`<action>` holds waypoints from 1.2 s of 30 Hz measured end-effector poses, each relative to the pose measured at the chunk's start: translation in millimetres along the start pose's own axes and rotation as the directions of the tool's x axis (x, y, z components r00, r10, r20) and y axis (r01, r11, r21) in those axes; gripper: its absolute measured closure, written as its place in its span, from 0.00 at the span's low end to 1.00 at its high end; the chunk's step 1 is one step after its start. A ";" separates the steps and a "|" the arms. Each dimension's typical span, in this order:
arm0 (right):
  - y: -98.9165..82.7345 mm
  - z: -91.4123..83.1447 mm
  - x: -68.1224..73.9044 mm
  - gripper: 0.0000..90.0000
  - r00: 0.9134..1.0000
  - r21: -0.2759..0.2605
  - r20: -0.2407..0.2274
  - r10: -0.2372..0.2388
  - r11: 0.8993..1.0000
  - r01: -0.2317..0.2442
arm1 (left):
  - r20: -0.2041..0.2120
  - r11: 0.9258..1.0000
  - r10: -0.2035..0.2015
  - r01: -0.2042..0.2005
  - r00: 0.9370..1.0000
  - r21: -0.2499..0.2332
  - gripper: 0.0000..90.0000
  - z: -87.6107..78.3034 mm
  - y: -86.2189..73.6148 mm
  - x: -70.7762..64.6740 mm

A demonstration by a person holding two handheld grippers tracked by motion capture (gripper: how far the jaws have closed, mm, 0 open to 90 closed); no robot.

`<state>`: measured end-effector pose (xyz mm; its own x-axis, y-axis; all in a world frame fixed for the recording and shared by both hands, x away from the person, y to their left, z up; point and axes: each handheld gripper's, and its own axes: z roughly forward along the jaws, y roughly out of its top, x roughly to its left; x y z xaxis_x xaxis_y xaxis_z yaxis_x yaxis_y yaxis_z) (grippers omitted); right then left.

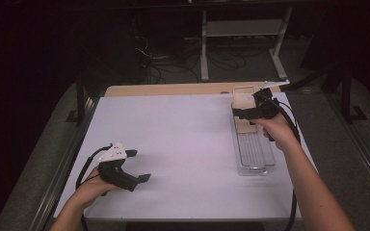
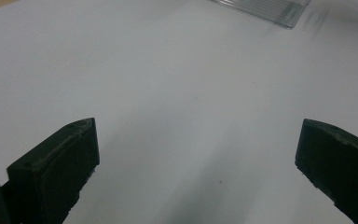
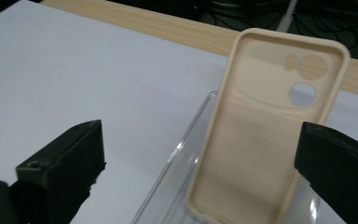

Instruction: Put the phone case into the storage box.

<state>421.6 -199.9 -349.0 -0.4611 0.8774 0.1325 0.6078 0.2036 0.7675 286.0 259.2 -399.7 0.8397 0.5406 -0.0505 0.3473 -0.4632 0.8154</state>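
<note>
The right tool (image 1: 250, 111) hovers released over the far end of the clear tray (image 1: 255, 166), where the beige phone case (image 3: 261, 135) leans inside. It seems to be approaching; next it must close on the case. The left tool (image 1: 139, 166) waits released, well apart from the tray.

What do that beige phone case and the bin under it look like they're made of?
Phone case: likely soft silicone or rubbery plastic; matte beige, rounded edges, moulded camera cut-outs. Bin: clear rigid plastic, probably acrylic; see-through walls, glossy highlights, ribbed floor.
</note>
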 end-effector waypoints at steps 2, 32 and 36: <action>-4.0 -3.6 3.0 0.01 1.000 -0.010 -0.015 -0.004 1.000 0.003 | 0.008 1.000 0.008 -0.008 1.000 0.008 0.00 -0.9 2.4 0.7; -64.9 -36.6 31.9 0.01 0.978 -0.060 -0.196 -0.073 0.996 0.063 | 0.043 1.000 0.016 -0.017 0.999 0.020 0.00 1.5 11.3 2.6; -73.0 -42.0 35.7 0.01 0.973 -0.057 -0.216 -0.078 0.996 0.067 | 0.047 0.999 0.020 -0.022 0.999 0.029 0.00 1.0 11.0 2.4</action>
<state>333.6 -201.7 -374.0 -0.6360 0.7441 0.2045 0.5375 0.2370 0.8093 292.3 254.7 -391.5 0.8655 0.4971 -0.0612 0.3408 -0.4949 0.7993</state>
